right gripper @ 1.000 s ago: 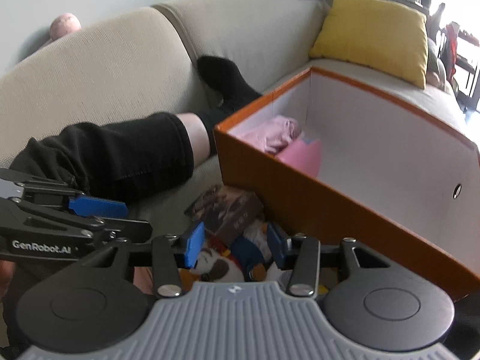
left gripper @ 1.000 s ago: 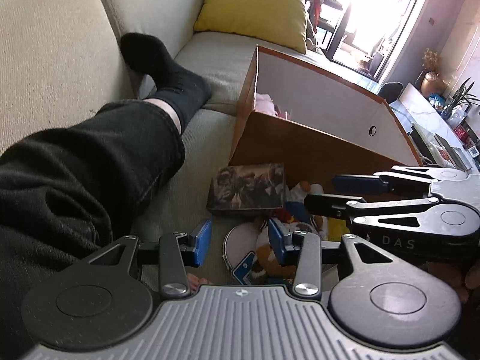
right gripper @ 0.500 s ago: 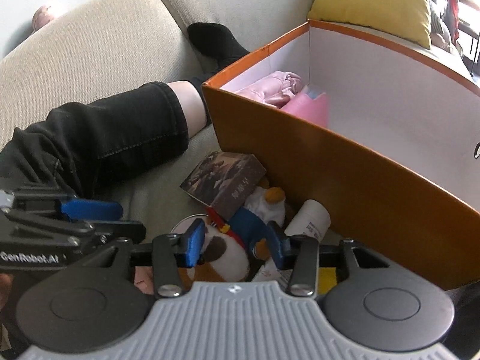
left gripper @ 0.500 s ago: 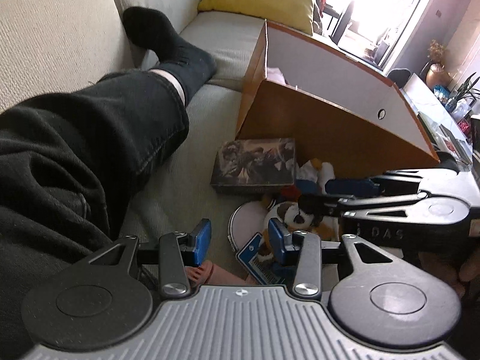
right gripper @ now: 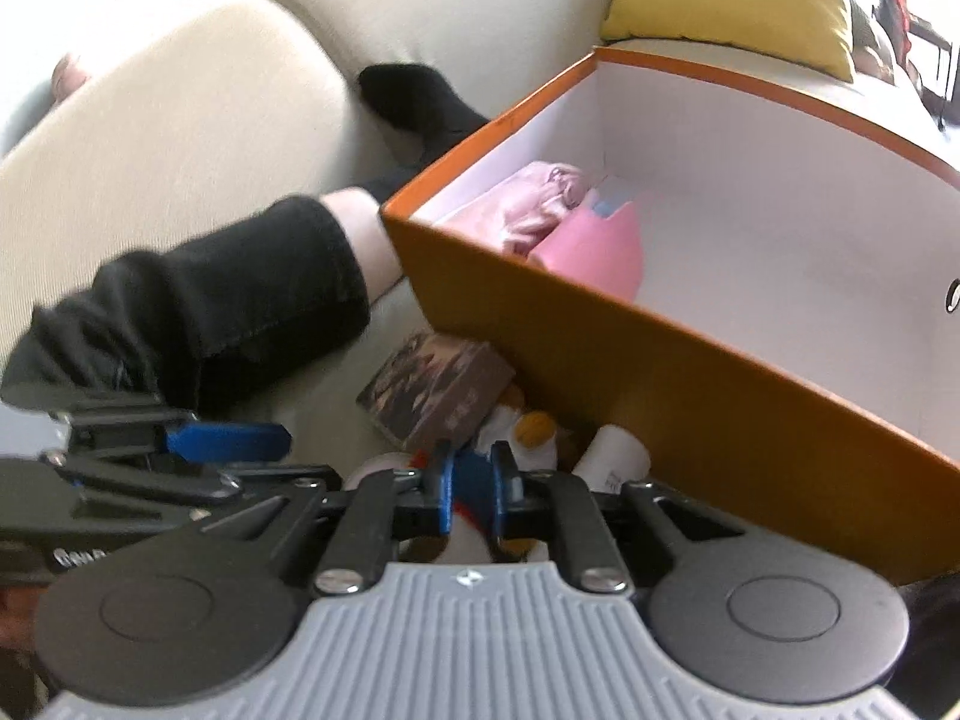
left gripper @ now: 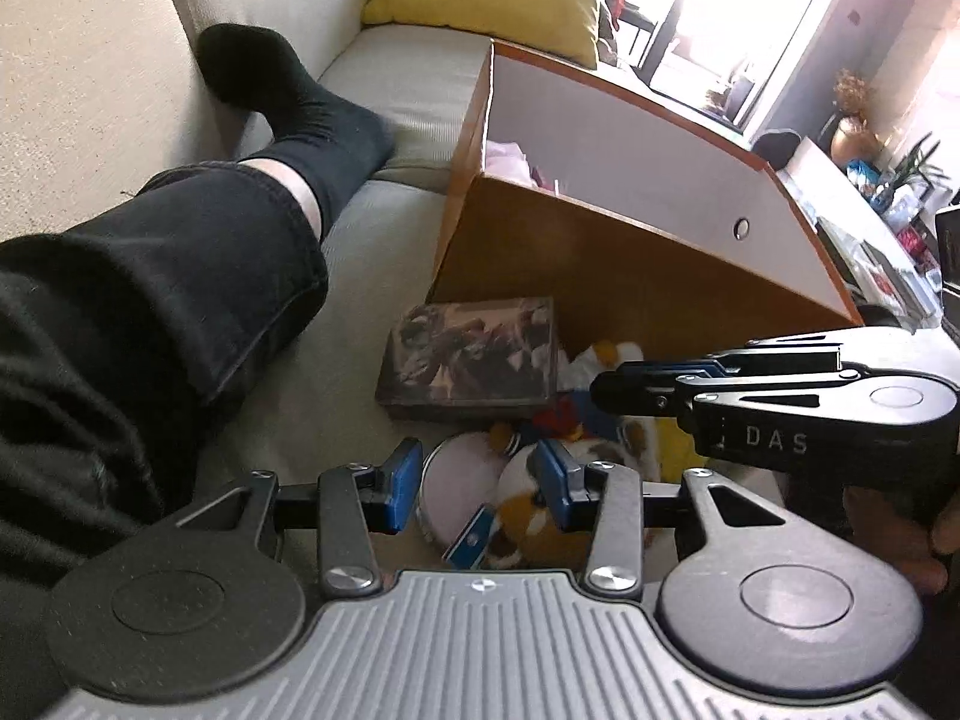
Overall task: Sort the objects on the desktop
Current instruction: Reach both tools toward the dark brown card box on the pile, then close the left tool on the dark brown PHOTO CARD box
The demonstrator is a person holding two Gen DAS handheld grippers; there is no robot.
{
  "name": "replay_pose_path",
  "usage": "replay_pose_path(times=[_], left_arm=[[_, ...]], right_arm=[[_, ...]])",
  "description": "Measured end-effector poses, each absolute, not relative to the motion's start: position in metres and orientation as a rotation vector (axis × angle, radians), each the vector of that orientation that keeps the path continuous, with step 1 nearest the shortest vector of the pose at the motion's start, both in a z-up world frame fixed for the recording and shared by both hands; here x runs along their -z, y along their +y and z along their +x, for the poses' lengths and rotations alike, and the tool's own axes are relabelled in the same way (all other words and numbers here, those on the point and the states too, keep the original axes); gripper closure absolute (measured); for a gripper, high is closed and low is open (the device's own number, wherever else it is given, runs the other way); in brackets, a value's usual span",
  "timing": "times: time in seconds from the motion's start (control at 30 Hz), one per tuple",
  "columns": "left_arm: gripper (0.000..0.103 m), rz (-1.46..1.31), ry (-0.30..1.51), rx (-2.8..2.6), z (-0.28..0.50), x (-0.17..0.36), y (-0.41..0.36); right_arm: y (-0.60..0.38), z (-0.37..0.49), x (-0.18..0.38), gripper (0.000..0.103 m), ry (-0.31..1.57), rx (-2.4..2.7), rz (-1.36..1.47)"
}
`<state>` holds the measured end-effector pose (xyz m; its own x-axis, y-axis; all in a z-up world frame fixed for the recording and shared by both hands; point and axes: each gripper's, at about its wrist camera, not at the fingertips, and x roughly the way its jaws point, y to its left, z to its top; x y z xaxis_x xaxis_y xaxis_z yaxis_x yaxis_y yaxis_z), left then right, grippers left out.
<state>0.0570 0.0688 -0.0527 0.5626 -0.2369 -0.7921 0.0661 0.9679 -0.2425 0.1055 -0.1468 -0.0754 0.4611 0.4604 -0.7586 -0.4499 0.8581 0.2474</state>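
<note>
- Right gripper (right gripper: 471, 495): blue pads drawn narrow, pinching the blue-and-white plush toy (right gripper: 474, 480) in the pile near the box; "DAS" is read on its side in the left view.
- Left gripper (left gripper: 477, 483): pads spread wide, nothing held, over a round white tin (left gripper: 459, 483) and a brown-white plush (left gripper: 528, 516); "GenRobot.AI" lettering only partly readable in the right view.
- Dark printed rectangular box (left gripper: 471, 357) lies flat on the ribbed beige sofa (left gripper: 384, 78), just beside the orange cardboard box (right gripper: 690, 360).
- Right view only: pink cloth (right gripper: 534, 210) inside the white-lined box, white cylinder (right gripper: 615, 459) against its wall.
</note>
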Motion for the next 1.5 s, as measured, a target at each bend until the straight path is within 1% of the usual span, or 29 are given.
replay_pose_path(times=[0.03, 0.07, 0.1, 0.13, 0.17, 0.37, 0.43, 0.5, 0.57, 0.73, 0.87, 1.0, 1.23, 1.33, 1.5], left_arm=[[0.055, -0.191, 0.953, 0.179, 0.059, 0.052, 0.067], [0.055, -0.181, 0.949, 0.182, 0.060, 0.051, 0.065], [0.055, -0.166, 0.947, 0.185, 0.062, 0.051, 0.063], [0.055, -0.150, 0.949, 0.183, 0.064, 0.051, 0.061], [0.055, -0.137, 0.950, 0.177, 0.065, 0.052, 0.060], [0.055, -0.144, 0.968, 0.155, 0.075, 0.054, 0.064], [0.055, -0.153, 0.977, 0.142, 0.077, 0.054, 0.068], [0.055, -0.159, 0.990, 0.118, 0.079, 0.053, 0.072], [0.055, -0.171, 0.997, 0.096, 0.080, 0.051, 0.077], [0.055, -0.245, 0.991, 0.069, 0.076, 0.040, 0.089], [0.055, -0.318, 0.975, 0.086, 0.074, 0.031, 0.097], [0.055, -0.396, 0.999, 0.095, 0.079, 0.032, 0.103], [0.054, -0.525, 1.074, 0.073, 0.087, 0.051, 0.111], [0.054, -0.534, 1.102, 0.053, 0.091, 0.055, 0.112], [0.050, -0.524, 1.145, 0.037, 0.093, 0.063, 0.109]], right_arm=[[-0.146, 0.108, 0.075, 0.087, 0.936, -0.562, 0.020], [-0.145, 0.111, 0.074, 0.084, 0.936, -0.566, 0.027], [-0.143, 0.115, 0.074, 0.078, 0.941, -0.569, 0.034], [-0.140, 0.117, 0.075, 0.068, 0.947, -0.574, 0.044], [-0.137, 0.120, 0.076, 0.065, 0.955, -0.583, 0.055], [-0.131, 0.141, 0.091, 0.064, 1.032, -0.570, 0.110], [-0.132, 0.148, 0.097, 0.062, 1.061, -0.571, 0.151], [-0.131, 0.152, 0.100, 0.062, 1.062, -0.570, 0.158], [-0.130, 0.151, 0.099, 0.068, 1.052, -0.573, 0.134], [-0.125, 0.136, 0.088, 0.075, 0.999, -0.628, 0.065], [-0.113, 0.111, 0.077, 0.079, 0.932, -0.729, -0.057], [-0.101, 0.092, 0.076, 0.079, 0.897, -0.803, -0.159], [-0.096, 0.086, 0.080, 0.077, 0.919, -0.862, -0.195], [-0.095, 0.087, 0.080, 0.076, 0.924, -0.873, -0.195], [-0.097, 0.087, 0.081, 0.073, 0.940, -0.888, -0.191]])
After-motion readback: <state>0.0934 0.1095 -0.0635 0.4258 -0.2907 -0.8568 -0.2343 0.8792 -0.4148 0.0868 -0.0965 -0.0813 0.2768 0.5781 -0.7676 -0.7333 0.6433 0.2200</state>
